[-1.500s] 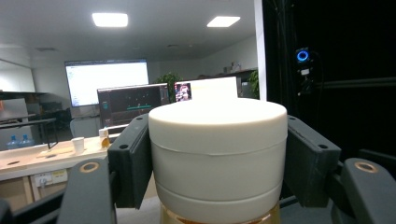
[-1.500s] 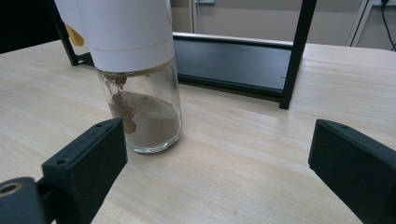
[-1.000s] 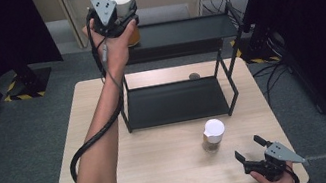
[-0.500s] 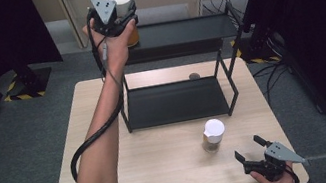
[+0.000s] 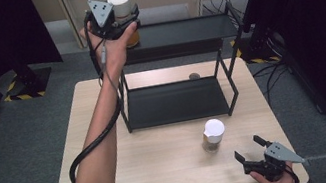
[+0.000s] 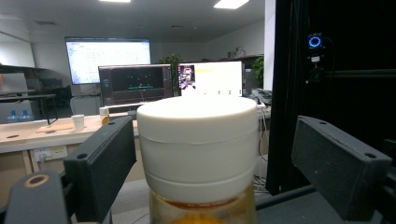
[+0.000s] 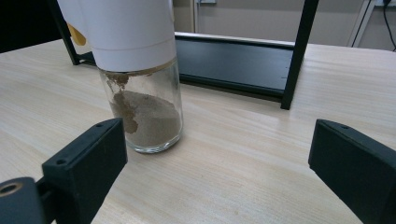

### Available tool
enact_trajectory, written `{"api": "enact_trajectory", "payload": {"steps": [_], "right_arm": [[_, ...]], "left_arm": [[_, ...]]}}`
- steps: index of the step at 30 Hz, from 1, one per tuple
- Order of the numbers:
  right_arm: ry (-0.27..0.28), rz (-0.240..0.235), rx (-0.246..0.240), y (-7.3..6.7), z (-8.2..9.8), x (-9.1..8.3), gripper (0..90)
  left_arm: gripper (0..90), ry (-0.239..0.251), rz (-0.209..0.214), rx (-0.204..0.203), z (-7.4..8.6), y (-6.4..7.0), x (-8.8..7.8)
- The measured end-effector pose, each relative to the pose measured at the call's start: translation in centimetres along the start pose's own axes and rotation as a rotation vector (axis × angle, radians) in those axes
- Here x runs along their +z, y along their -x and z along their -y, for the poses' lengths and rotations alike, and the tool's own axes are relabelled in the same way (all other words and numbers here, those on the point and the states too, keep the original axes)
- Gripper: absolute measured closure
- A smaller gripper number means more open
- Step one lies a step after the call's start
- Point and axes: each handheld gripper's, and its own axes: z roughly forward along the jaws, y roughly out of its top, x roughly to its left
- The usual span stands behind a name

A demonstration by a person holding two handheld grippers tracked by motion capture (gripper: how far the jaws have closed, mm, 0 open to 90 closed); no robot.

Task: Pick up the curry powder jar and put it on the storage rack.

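A jar with a white lid and orange contents [image 5: 122, 8] stands at the left end of the black rack's top shelf [image 5: 181, 32]. My left gripper [image 5: 134, 19] is raised to it and open, one jaw on each side of the jar [image 6: 198, 140]; the left jaw sits close to the glass and a gap shows on the right. A second white-lidded jar holding brown powder [image 5: 213, 136] stands on the wooden table [image 5: 164, 167]. My right gripper [image 5: 247, 146] rests open near the front right edge, with that jar [image 7: 140, 79] ahead and left of its jaws.
The rack's lower shelf [image 5: 173, 102] is bare, and its black legs [image 7: 296, 51] stand between the brown jar and the shelf. A small round dark object [image 5: 194, 76] lies on the table behind the rack. A cable hangs along the left forearm [image 5: 94, 144].
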Motion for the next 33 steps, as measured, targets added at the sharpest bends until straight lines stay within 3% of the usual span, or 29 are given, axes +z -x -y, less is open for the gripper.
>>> {"api": "enact_trajectory", "payload": {"steps": [10,15,21,24,33], "right_arm": [[0.000,-0.002,0.001,0.1,0.0,0.0,4.8],[0.001,-0.001,0.001,0.0,0.0,0.0,4.8],[-0.001,0.001,-0.001,0.0,0.0,0.0,4.8],[0.001,0.000,-0.002,0.0,0.0,0.0,4.8],[-0.001,0.002,-0.003,-0.1,0.0,0.0,4.8]], "left_arm": [[13.1,0.005,-0.020,-0.011,0.5,0.7,-1.9],[13.1,0.014,-0.003,-0.029,1.0,0.7,-3.0],[13.3,0.010,0.002,-0.014,1.4,1.2,-4.1],[13.6,0.032,0.004,-0.025,2.0,1.3,-4.6],[13.6,0.015,0.031,-0.022,3.7,1.3,-5.9]]}}
